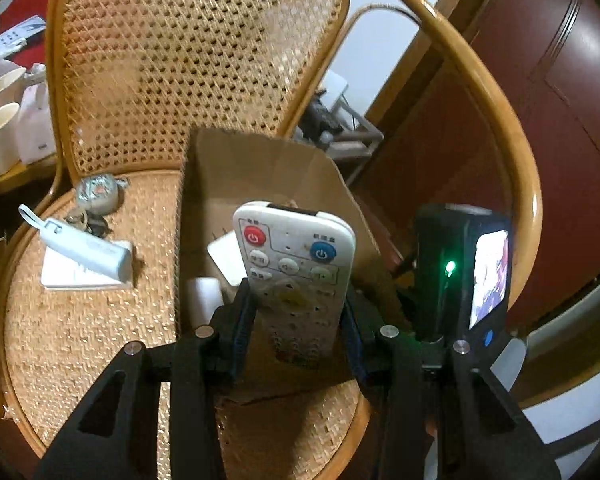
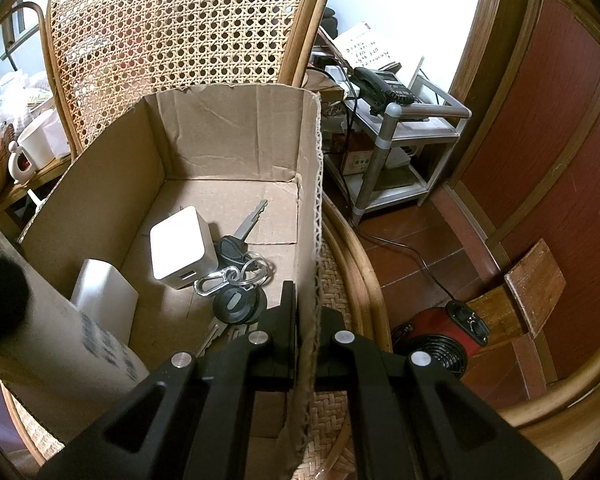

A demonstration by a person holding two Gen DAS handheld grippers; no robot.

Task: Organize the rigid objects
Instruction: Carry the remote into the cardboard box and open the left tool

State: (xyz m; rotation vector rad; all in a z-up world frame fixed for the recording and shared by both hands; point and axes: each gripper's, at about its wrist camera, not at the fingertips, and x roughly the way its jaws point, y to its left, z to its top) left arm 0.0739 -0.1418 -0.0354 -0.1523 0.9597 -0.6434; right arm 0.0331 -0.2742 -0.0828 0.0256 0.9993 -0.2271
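white remote (image 1: 296, 276) clamped in left hand-held gripper (image 1: 298, 312), lower buttons blurred, right hand-held gripper (image 2: 306, 320) pinching cardboard box wall (image 2: 310, 208)

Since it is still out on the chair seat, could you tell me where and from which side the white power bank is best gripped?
Grip the power bank across its narrow width near the middle, coming from above. It is a long slim bar lying on a white box, so its long sides are free; the loop end is too thin.

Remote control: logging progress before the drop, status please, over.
Left gripper shut on remote control, over the cardboard box. Right gripper shut on box wall. Charger cube and keys already inside; nothing blocking.
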